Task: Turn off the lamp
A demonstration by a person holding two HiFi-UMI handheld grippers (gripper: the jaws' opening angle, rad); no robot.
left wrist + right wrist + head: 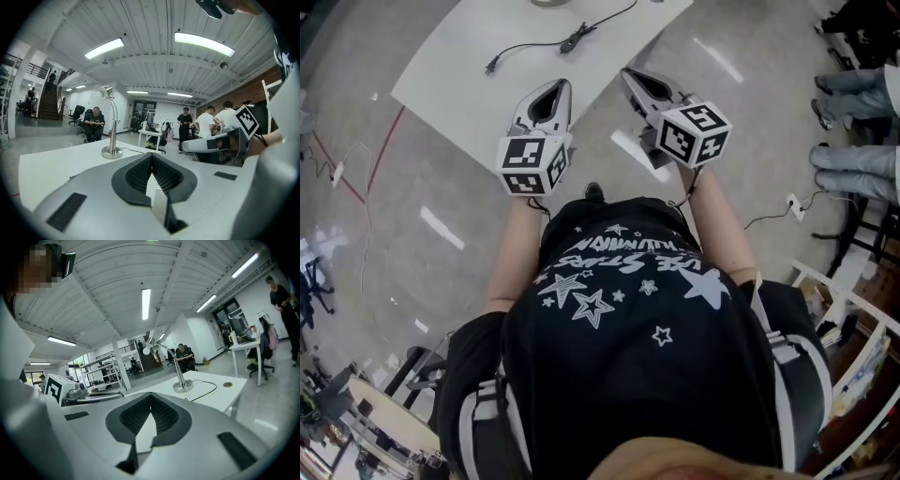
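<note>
A metal gooseneck lamp (111, 136) stands at the far end of the white table (487, 84). In the right gripper view its head (148, 349) glows white above its round base (182, 387). Its black cable, with an inline switch (577, 37), runs across the table top. My left gripper (551, 92) hangs over the table's near edge, shut and empty, and its own view shows the jaws (151, 157) touching. My right gripper (633, 77) is off the table's near right side, also shut on nothing, its jaws (150, 397) meeting at the tip. Both grippers point toward the lamp from well short of it.
A small round disc (228, 385) lies near the table's right corner. On the floor lie a power strip (794, 206) and a red tape line (380, 150). People sit and stand at desks behind the table (95, 123), and shelving stands at the right (853, 319).
</note>
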